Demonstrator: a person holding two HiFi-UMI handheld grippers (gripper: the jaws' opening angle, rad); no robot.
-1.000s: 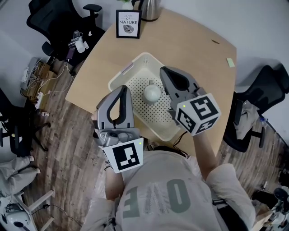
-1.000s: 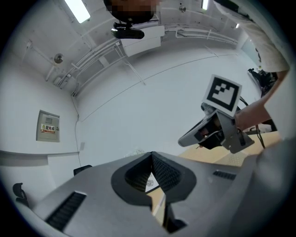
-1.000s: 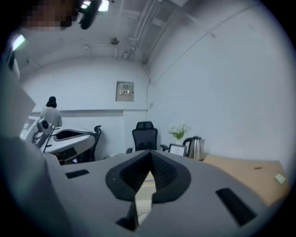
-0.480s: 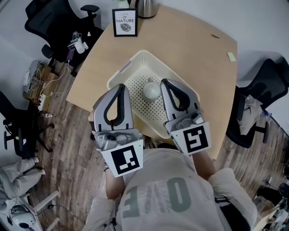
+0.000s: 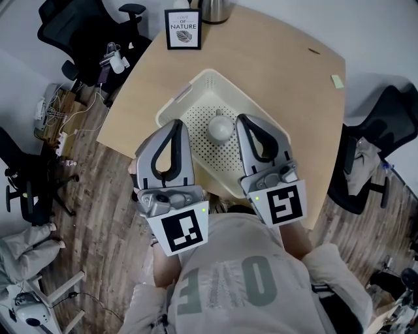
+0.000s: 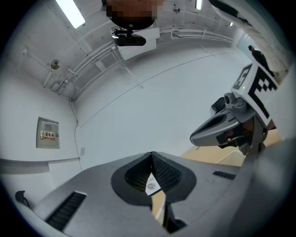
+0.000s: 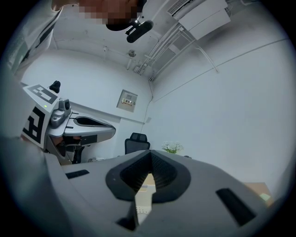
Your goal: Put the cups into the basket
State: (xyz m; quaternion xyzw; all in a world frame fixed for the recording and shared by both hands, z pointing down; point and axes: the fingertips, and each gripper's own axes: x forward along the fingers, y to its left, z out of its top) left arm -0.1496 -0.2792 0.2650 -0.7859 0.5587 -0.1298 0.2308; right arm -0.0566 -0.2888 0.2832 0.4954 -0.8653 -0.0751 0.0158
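Person's shirt [image 5: 241, 280]: grey fabric with large pale letters, at the bottom of the head view.
Marker cubes: white, with black square patterns; one on the rear of the left tool [image 5: 183, 229], one on the rear of the right [image 5: 281, 203].
Left gripper [image 5: 176, 124]: matte grey moulded shell with black ribbed pads. The jaws are pressed together at the tip in the left gripper view [image 6: 151, 156], with nothing between them. It is held above the basket's near left rim and touches nothing.
Right gripper [image 5: 245, 119]: same make. The jaws are fully closed in the right gripper view [image 7: 150, 156] and carry nothing. It is held above the basket's near right side.
Basket [image 5: 196, 85]: cream plastic, roughly square with rounded corners. It has a perforated floor, slotted walls and a pale handle on the left rim, and sits at an angle on the table.
Cup [image 5: 220, 128]: white, smooth and rounded. It rests on the basket floor between the two tool tips and just beyond them, clear of both.
Table [image 5: 287, 78]: light wood top, smooth, with rounded corners.
Sticky note [image 5: 337, 81]: small and pale green, near the table's right edge.
Framed sign [image 5: 183, 29]: black frame and white card with a leaf print, upright at the far edge.
Metal jug [image 5: 214, 9]: polished steel, beside the sign, partly cut off.
Floor [image 5: 98, 196]: dark wood planks.
Office chairs: black, one at far left [image 5: 85, 32] and one at right [image 5: 385, 124].
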